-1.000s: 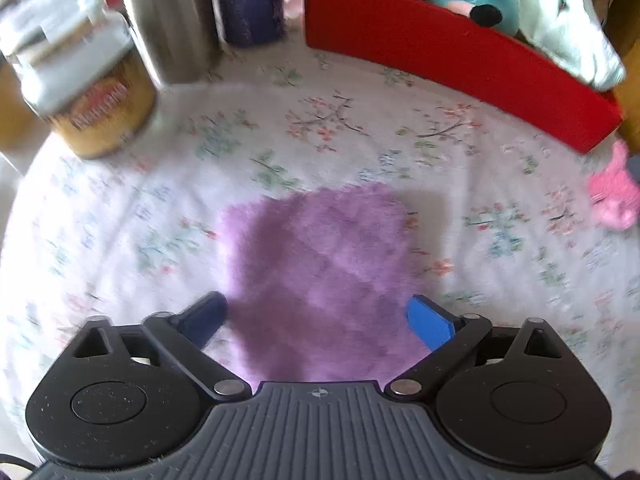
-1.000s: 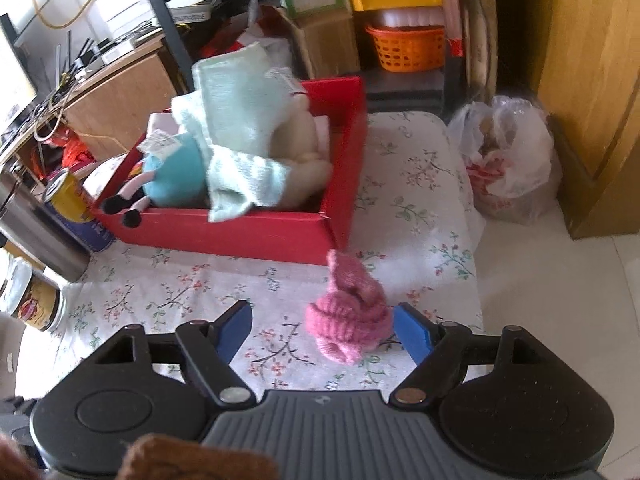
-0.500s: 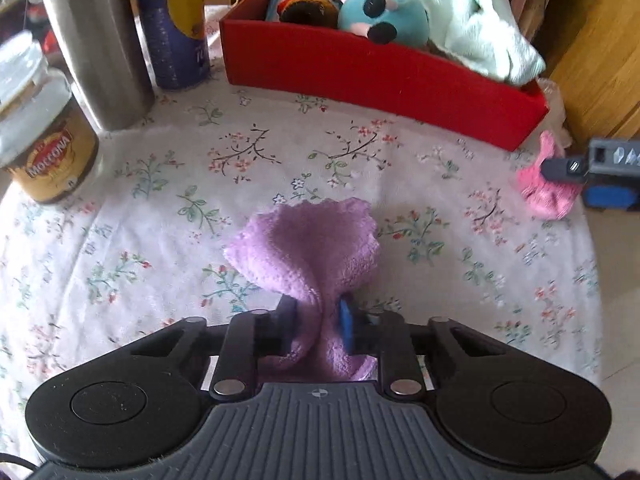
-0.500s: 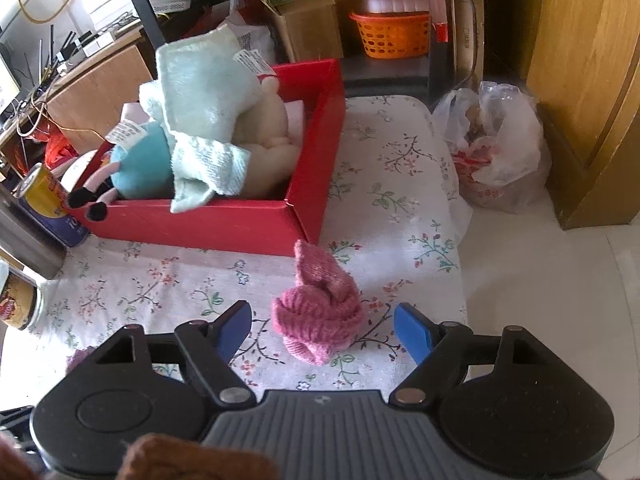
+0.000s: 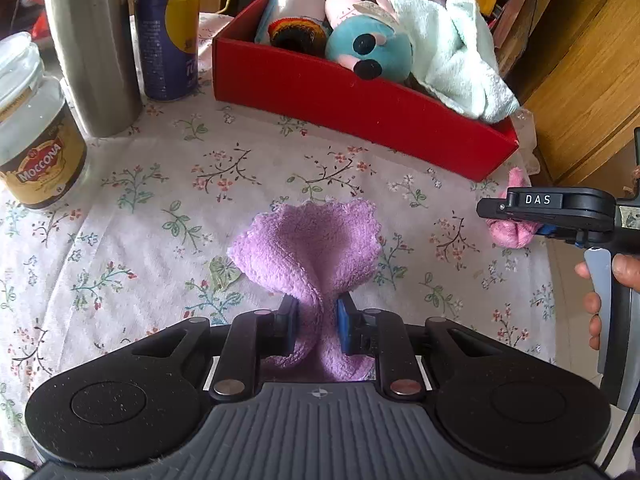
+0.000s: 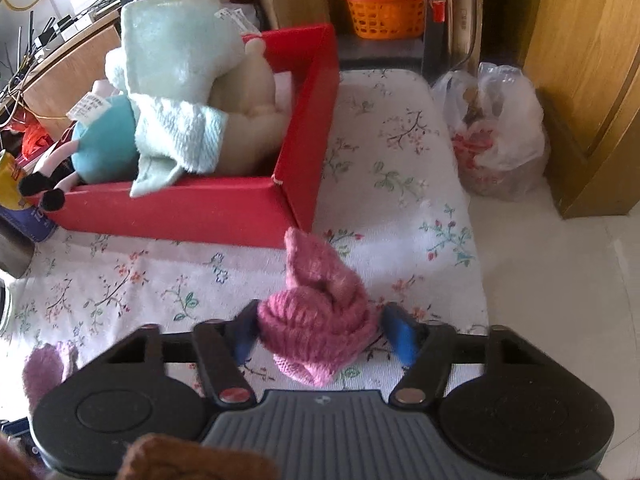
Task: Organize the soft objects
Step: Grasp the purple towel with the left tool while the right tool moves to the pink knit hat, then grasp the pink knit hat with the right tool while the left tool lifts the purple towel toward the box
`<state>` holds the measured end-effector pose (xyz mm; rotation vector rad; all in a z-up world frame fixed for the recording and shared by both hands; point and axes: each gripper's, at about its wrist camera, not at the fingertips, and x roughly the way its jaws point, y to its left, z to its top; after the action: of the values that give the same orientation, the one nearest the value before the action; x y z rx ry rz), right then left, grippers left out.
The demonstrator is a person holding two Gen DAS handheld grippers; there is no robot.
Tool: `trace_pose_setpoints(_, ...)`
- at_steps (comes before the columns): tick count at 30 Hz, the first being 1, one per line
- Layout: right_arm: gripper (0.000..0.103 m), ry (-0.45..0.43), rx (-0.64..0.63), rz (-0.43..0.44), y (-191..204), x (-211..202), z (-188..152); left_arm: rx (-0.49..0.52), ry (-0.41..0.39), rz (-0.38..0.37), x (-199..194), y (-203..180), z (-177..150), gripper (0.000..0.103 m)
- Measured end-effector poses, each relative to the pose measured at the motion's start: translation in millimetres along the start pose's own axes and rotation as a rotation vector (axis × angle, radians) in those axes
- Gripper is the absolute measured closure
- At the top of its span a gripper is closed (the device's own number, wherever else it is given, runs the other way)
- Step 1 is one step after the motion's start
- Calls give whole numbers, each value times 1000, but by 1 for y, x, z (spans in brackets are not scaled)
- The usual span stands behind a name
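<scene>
A purple fleece cloth is bunched up off the flowered tablecloth, and my left gripper is shut on its near end. The cloth also shows in the right wrist view. A pink knitted hat lies near the table's right edge, in front of the red box. My right gripper straddles it. Its jaws are closing with the hat between them, and the hat is not visibly squeezed. In the left wrist view the hat sits under that gripper's black finger. The red box holds a blue plush toy and a pale green towel.
A coffee jar, a steel flask and a drink can stand at the table's left back. The table ends just right of the hat. On the floor beyond lies a plastic bag beside a wooden cabinet.
My left gripper closed on the flat purple cloth and raised it into a bunch. My right gripper sank around the pink hat, and its fingers drew in from wide to the hat's sides.
</scene>
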<state>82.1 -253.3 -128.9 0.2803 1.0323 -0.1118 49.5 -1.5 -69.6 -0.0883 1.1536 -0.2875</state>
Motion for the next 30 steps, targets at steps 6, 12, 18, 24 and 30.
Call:
trace_pose_setpoints(6,88,21,-29,34,7,-7,-7,10,-16,12,-3,-4,6,84)
trace_pose_setpoints(12,88,23,-78,112,27,-29,-23,7,-21,20,-4,-4,9,84)
trace_pose_setpoints(18,88,2,-143,225,54,-58,-39,8,-53,10,-14,-8,13,84)
trace_pose_setpoints(24,88,-67,-147,299,68,-84,-35,0,-148,-16,-40,-11,34,84)
trace_pose_setpoints(30,88,-160,-110,330,69,-104,-11,-11,-245,-32,-64,-13,63,84)
